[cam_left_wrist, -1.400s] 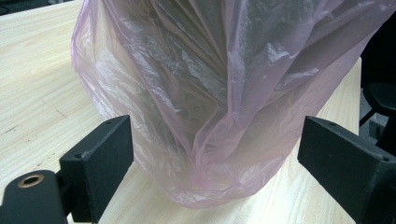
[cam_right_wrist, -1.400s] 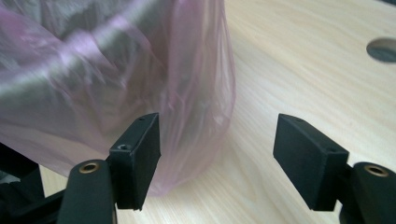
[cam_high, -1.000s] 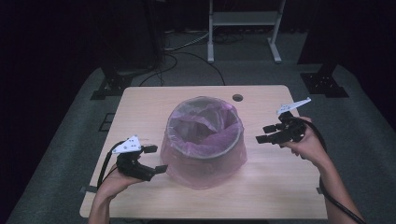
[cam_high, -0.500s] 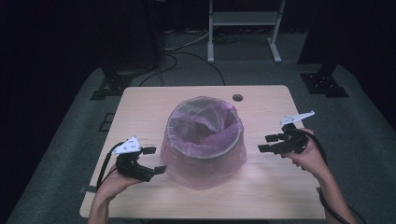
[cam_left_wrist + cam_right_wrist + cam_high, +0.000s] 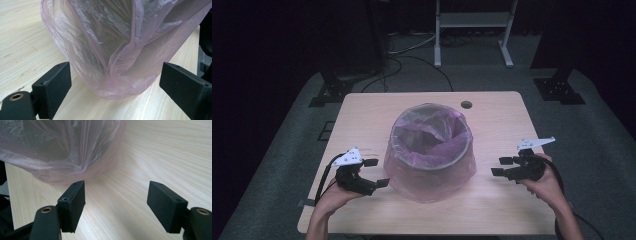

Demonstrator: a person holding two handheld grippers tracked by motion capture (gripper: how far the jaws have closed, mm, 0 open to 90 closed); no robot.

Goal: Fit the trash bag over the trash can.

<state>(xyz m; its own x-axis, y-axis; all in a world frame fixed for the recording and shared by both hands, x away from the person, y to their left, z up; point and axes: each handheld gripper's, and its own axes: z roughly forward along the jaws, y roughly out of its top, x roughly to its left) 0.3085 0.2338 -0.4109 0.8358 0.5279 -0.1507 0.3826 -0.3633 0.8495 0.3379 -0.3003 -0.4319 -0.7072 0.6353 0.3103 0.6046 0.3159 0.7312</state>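
A round bin [image 5: 430,145] lined with a thin pink plastic bag stands in the middle of the wooden table [image 5: 492,115]; the bag drapes down over its outside to the tabletop. My left gripper [image 5: 377,173] is open at the bin's lower left, jaws toward the bag. In the left gripper view the pink bag [image 5: 120,45] hangs just beyond the open gripper [image 5: 115,87]. My right gripper [image 5: 501,166] is open to the right of the bin, apart from it. The right gripper view has the bag [image 5: 60,147] at upper left, ahead of the open gripper [image 5: 116,202].
A small dark round hole [image 5: 466,105] sits near the table's far edge. Beyond the table are a metal stand [image 5: 472,30], cables on grey carpet and dark equipment feet [image 5: 559,87]. Bare tabletop lies to the bin's left, right and front.
My right gripper has drawn back toward the near edge and a little outward from the bin. The left gripper has barely shifted. The bin stays put.
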